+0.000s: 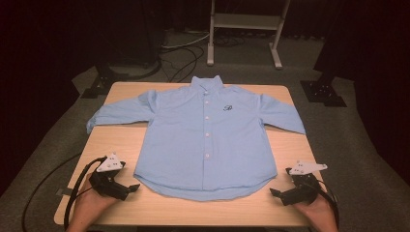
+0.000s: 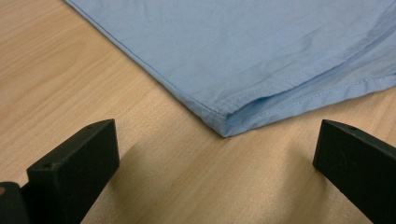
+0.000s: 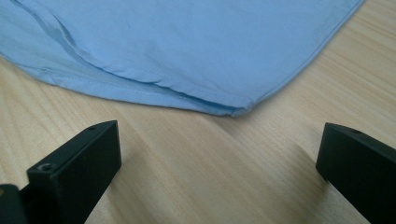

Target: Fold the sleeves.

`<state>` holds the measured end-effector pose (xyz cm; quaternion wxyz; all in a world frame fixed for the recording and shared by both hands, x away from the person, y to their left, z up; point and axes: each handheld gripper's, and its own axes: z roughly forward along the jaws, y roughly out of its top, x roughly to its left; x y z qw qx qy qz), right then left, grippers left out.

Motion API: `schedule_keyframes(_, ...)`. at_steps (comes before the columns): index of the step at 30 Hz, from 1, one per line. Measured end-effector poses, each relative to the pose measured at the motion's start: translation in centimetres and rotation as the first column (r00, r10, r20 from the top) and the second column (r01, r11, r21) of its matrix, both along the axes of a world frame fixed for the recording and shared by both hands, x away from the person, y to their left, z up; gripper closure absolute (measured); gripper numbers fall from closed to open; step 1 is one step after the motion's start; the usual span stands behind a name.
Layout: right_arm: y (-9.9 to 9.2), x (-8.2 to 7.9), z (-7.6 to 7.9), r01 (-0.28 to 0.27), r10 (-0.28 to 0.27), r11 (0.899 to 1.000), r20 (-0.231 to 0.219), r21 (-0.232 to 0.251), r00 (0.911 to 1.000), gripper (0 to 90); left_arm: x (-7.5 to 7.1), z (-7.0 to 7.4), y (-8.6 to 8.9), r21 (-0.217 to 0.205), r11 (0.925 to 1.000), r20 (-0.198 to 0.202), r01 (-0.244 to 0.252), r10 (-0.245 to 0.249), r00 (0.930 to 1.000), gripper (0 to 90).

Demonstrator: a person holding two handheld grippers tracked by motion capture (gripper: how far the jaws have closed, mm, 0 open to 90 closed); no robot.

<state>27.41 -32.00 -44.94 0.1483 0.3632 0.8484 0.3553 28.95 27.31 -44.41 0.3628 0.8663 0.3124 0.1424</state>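
A light blue buttoned shirt (image 1: 205, 137) lies flat, front up, on the wooden table (image 1: 116, 145), collar at the far side and both sleeves spread out. My left gripper (image 1: 134, 187) rests near the front edge, just left of the shirt's lower left hem corner (image 2: 223, 127), its jaws wide apart and empty. My right gripper (image 1: 273, 193) sits mirrored at the lower right hem corner (image 3: 238, 110), open, with nothing between its jaws. Each corner lies a short way ahead of the jaws, untouched.
A white metal stand (image 1: 244, 29) and cables (image 1: 181, 53) lie on the dark floor behind the table. Black tripod feet (image 1: 321, 92) stand at both far corners. Bare tabletop runs along the front edge (image 1: 203, 212).
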Motion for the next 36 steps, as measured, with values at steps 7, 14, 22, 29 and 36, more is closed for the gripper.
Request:
schedule_keyframes(7, 0.3, 0.1, 0.3, 0.003, -0.003, 1.000, 0.006, 0.023, 1.0000, 0.0, 0.1, 0.7, -0.1, -0.032, 0.9995, 0.021, 0.001, 0.000, 0.9998, 0.0)
schedule_keyframes(14, 0.9, 0.6, 1.0, -0.015, 0.014, 0.998, 0.018, 0.059, 0.9997, 0.0, 0.6, 1.7, -1.0, -0.050, 0.9987, 0.028, 0.002, 0.000, 0.9996, 0.0)
schedule_keyframes(22, 2.1, 1.5, 1.6, -0.039, 0.038, 0.997, 0.023, 0.062, 0.9990, 0.0, 1.4, 2.1, -2.9, -0.037, 0.9982, 0.025, 0.048, -0.047, 0.9986, 0.0)
schedule_keyframes(29, 3.2, 1.5, 1.3, -0.070, 0.070, 0.997, 0.002, 0.045, 0.9975, 0.0, 0.7, 1.8, -3.6, -0.033, 0.9973, 0.015, 0.065, -0.065, 0.9978, 0.0)
schedule_keyframes(36, 4.0, 1.2, 0.5, -0.082, 0.082, 0.997, -0.044, -0.003, 0.9956, 0.0, 0.2, 1.3, -3.8, -0.042, 0.9962, 0.003, 0.076, -0.075, 0.9971, 0.0)
